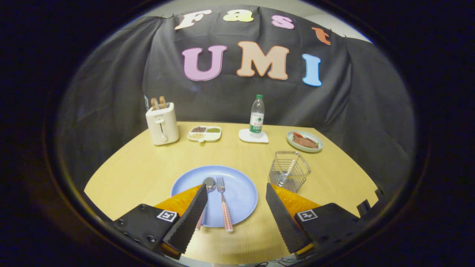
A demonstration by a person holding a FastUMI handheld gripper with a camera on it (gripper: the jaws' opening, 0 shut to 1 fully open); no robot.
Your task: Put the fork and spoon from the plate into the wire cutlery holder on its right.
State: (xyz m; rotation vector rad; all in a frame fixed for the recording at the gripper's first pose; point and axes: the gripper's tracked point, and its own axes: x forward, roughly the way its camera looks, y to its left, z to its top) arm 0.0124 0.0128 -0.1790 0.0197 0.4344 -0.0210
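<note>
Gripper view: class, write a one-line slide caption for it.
Open tool hovers over a blue plate holding a fork and spoon, the empty wire cutlery holder just right.

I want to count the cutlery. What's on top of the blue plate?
A fork and a spoon lie on the plate. The open tongs' finger covers the spoon's handle.

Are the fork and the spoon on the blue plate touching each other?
Apart. The gripper view shows a thin strip of blue plate between the spoon and the fork, lying side by side. The open gripper holds nothing.
</note>
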